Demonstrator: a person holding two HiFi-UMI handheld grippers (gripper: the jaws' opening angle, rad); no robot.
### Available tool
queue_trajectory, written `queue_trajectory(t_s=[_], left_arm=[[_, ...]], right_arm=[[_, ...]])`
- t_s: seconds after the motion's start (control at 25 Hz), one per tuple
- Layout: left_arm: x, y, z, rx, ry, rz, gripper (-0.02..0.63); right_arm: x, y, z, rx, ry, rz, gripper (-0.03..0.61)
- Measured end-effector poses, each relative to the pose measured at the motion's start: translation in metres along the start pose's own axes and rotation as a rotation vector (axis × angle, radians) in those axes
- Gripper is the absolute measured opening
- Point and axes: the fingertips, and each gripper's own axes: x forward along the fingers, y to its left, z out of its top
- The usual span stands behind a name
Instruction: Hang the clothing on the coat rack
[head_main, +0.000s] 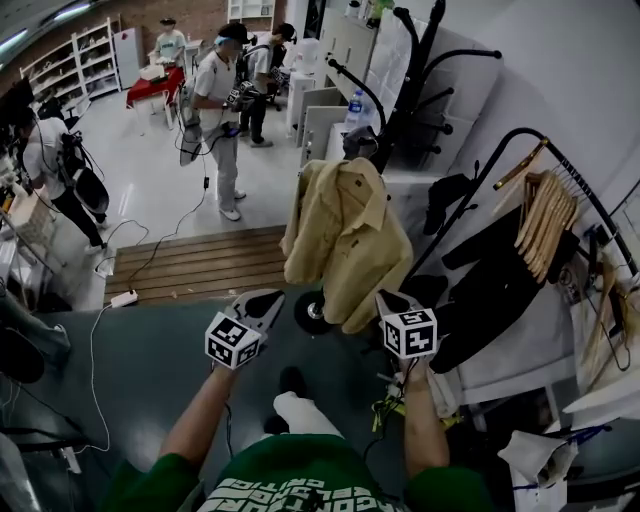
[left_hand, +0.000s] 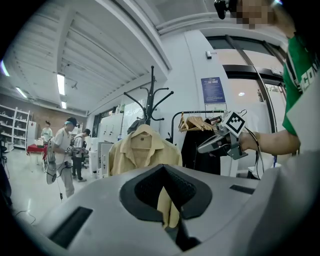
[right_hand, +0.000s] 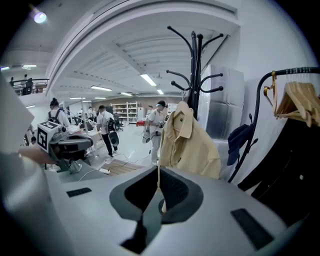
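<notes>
Overhead, the shirt (head_main: 345, 235) hangs on the coat rack (head_main: 405, 90), half hiding its base, with the left tool (head_main: 268, 300) and right tool (head_main: 388, 300) near its hem; left gripper view: jaws apart, framing shirt beyond; right gripper view: jaws a slit apart, little showing through.

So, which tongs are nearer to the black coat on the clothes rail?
Right. The right tongs are beside the black coat; the left tongs are farther, past the yellow jacket.
</notes>
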Motion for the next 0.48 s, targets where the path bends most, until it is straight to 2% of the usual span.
queue_trajectory(t_s=[0.48], left_arm=[[-0.019, -0.024, -0.009, 0.001, -0.008, 0.035, 0.003]], right_arm=[[-0.018, 0.032, -0.031, -0.001, -0.043, 0.066, 0.008]])
